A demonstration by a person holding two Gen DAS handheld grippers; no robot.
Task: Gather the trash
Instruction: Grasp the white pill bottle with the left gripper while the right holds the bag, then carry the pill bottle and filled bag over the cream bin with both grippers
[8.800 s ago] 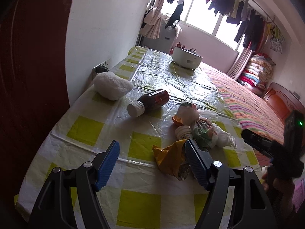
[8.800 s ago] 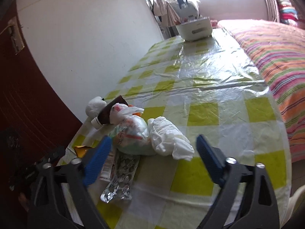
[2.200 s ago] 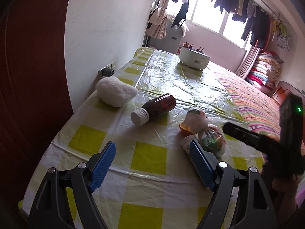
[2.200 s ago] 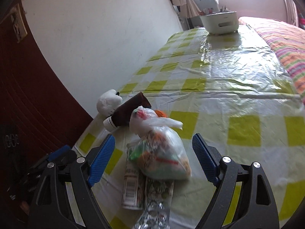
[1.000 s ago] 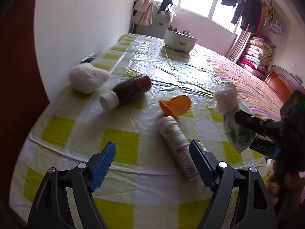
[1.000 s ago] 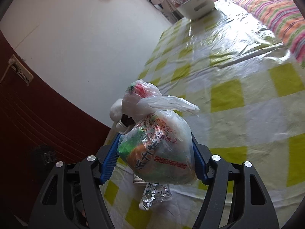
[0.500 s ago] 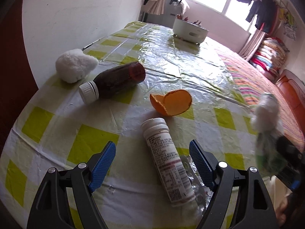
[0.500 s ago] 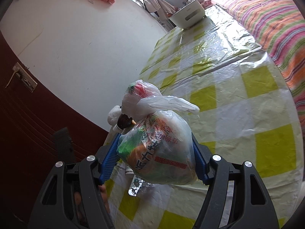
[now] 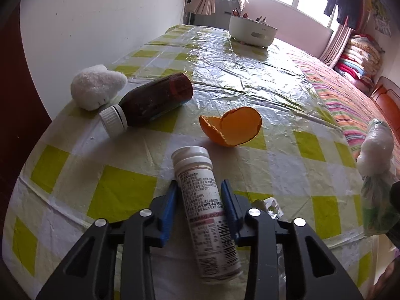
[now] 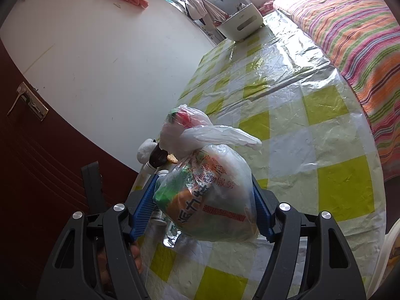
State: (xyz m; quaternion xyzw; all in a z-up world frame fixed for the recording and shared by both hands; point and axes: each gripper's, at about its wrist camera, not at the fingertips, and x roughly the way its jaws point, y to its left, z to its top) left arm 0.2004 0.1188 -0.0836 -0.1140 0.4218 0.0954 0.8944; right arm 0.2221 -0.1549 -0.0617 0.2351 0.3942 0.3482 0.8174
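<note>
A white pill bottle (image 9: pixel 200 187) lies on the yellow-checked table (image 9: pixel 120 195), cap pointing away. My left gripper (image 9: pixel 199 195) straddles its middle; the jaws are closing and the blue pads touch both sides of it. An orange peel (image 9: pixel 231 128) and a brown bottle with a white cap (image 9: pixel 155 102) lie beyond it. A foil blister pack (image 9: pixel 271 208) peeks out beside the right finger. My right gripper (image 10: pixel 203 200) is shut on a knotted clear plastic bag of trash (image 10: pixel 210 195), held above the table's near corner. That bag (image 9: pixel 375 155) also shows at the left wrist view's right edge.
A white fluffy lump (image 9: pixel 96 87) sits by the wall at the left. A white pot (image 9: pixel 252 31) stands at the table's far end. A striped bed (image 9: pixel 350 105) runs along the table's right side. A dark red door (image 10: pixel 37 175) is at the left.
My left gripper came forward and down over the white pill bottle, and its jaws narrowed from wide open onto the bottle. The right gripper still holds the bag, shifted slightly sideways.
</note>
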